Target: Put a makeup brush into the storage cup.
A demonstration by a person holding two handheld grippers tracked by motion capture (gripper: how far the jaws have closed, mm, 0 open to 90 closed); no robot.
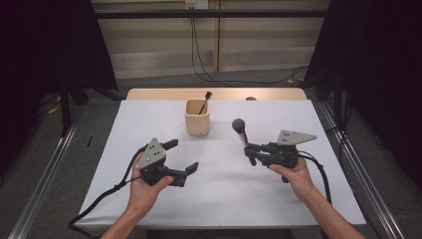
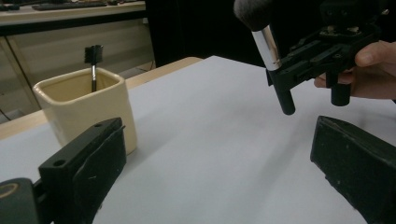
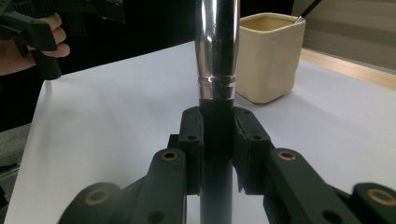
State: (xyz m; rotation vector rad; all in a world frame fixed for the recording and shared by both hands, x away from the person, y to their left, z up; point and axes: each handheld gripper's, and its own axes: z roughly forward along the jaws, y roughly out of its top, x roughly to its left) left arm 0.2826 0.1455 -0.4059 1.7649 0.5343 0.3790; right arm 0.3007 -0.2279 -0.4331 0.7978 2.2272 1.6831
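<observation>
A makeup brush (image 1: 241,130) with a dark fluffy head, silver ferrule and black handle stands upright in my right gripper (image 1: 250,150), which is shut on its handle above the white table. The ferrule (image 3: 217,46) rises just past the closed jaws, and the same brush (image 2: 265,44) hangs ahead of the other hand. My left gripper (image 1: 182,156) is open and holds nothing, left of centre near the table's front. A cream square cup (image 1: 197,117) stands at the back centre with a thin black brush (image 1: 204,102) leaning inside; the cup (image 2: 84,105) sits just beyond the left jaw.
The white table top (image 1: 224,199) ends in a wooden strip (image 1: 149,94) at the back. A small dark object (image 1: 251,98) lies on that strip. Metal rails run along both sides, and cables hang behind the table.
</observation>
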